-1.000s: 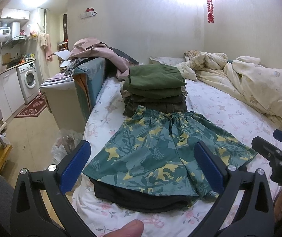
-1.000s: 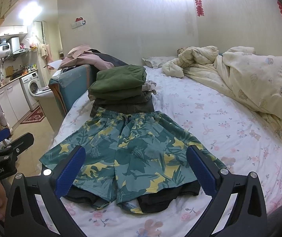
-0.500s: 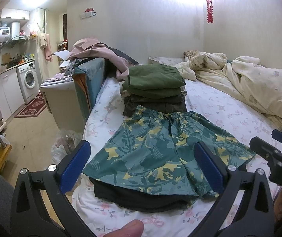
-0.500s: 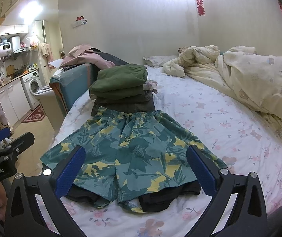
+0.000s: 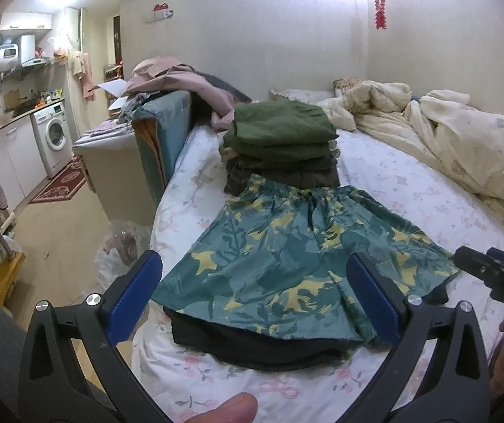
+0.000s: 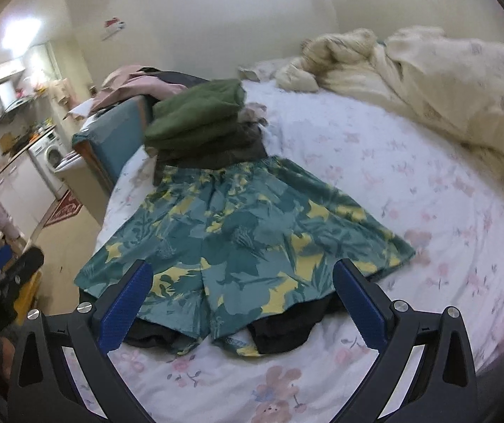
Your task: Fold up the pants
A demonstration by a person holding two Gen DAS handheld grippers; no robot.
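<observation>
Green and yellow leaf-print shorts [image 5: 297, 257] lie spread flat on the bed, waistband at the far end, and show in the right wrist view [image 6: 238, 232] too. A black garment [image 5: 252, 342] lies under their hems. My left gripper [image 5: 255, 299] is open and empty, held above the near left hem. My right gripper [image 6: 239, 303] is open and empty, above the near hems and tilted. Its tip shows in the left wrist view [image 5: 491, 271].
A stack of folded dark green clothes [image 5: 280, 141] sits just beyond the waistband. A rumpled cream duvet [image 5: 446, 134] fills the bed's right side. A blue headboard with pink clothes [image 5: 167, 120] and the kitchen floor lie to the left.
The right gripper has swung forward and tilted toward the shorts, its view now blurred. The left gripper has barely moved. The shorts have not moved.
</observation>
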